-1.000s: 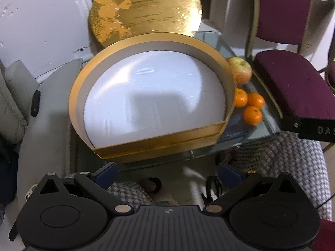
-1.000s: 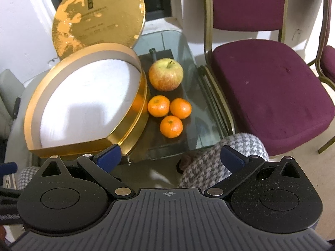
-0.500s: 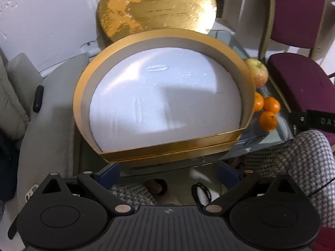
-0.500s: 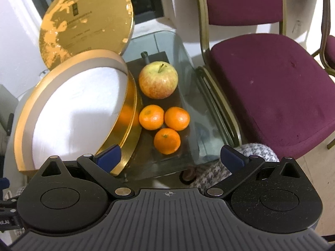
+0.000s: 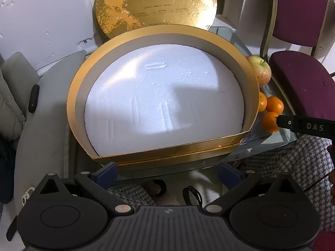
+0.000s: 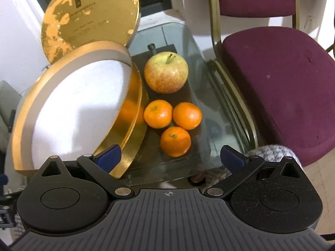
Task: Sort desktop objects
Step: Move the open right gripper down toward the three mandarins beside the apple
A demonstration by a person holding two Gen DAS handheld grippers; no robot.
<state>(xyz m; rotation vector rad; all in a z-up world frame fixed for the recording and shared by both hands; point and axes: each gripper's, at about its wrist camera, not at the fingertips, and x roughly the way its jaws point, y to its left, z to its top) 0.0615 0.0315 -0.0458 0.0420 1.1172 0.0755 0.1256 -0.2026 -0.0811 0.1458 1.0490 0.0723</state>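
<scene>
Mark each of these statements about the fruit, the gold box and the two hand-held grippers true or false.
1. Three oranges lie beside the gold box. True.
2. The apple sits inside the box. False: it rests on the glass table, outside.
3. The right hand-held gripper is open and empty. True.
4. The left hand-held gripper grips the lid. False: it is open, and the lid leans behind the box.

Gold box (image 6: 127, 125) crowds the tangerines (image 6: 175, 141); right side seems open.
</scene>
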